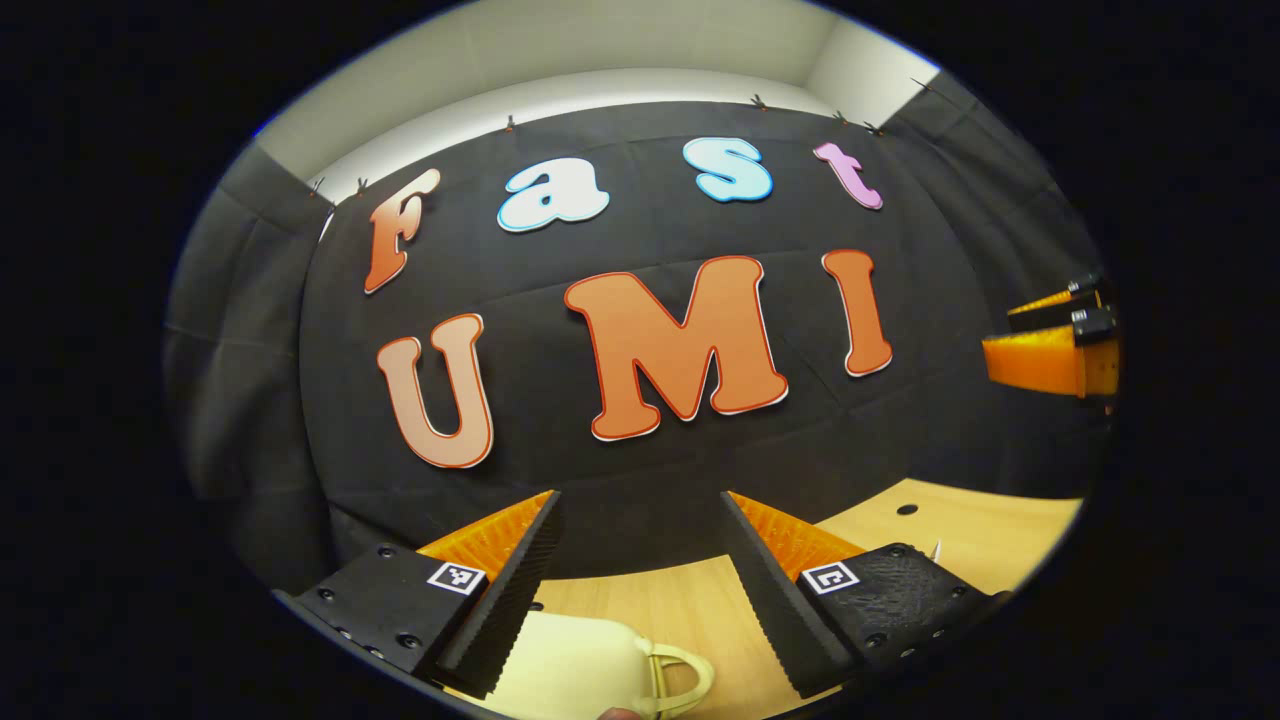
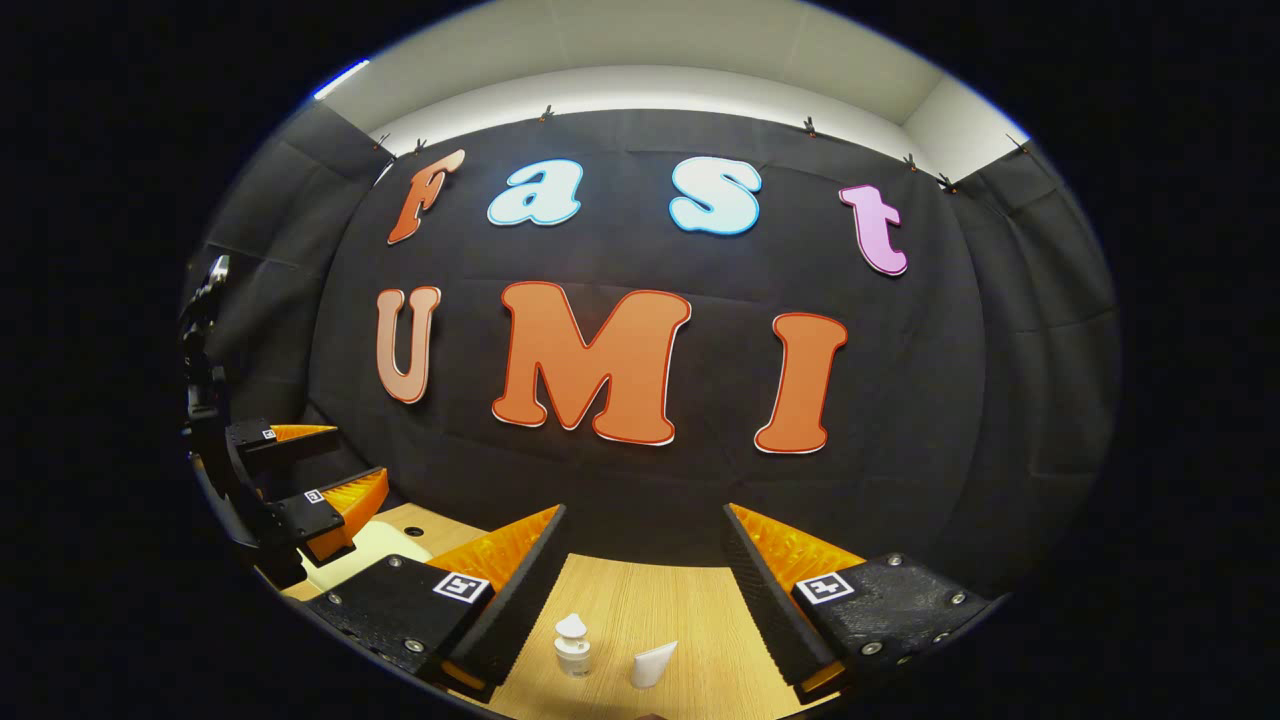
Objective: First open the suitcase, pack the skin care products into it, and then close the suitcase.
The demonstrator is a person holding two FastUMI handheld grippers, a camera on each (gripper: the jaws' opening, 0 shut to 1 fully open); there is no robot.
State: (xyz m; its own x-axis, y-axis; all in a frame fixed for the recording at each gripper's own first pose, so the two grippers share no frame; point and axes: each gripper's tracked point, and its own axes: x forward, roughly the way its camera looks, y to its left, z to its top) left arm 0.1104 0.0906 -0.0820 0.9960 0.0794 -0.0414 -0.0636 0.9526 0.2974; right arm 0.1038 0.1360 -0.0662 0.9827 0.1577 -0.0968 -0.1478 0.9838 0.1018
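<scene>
A small cream suitcase [image 1: 575,660] with a loop handle [image 1: 690,678] lies on the wooden table [image 1: 950,535], just below and between the fingers of my left gripper [image 1: 640,590], which is open and holds nothing. In the right gripper view the suitcase [image 2: 378,545] shows as a pale corner under the left gripper [image 2: 330,465]. A white pump bottle [image 2: 572,645] and a white tube [image 2: 652,663] stand on the table [image 2: 640,600] between the spread fingers of my open right gripper [image 2: 640,600]. The right gripper [image 1: 1040,335] also appears at the far right of the left gripper view.
The black cloth wall stands close behind the table's far edge. A small dark hole [image 1: 907,509] marks the tabletop to the right of the suitcase. Bare wood lies around the two skin care products.
</scene>
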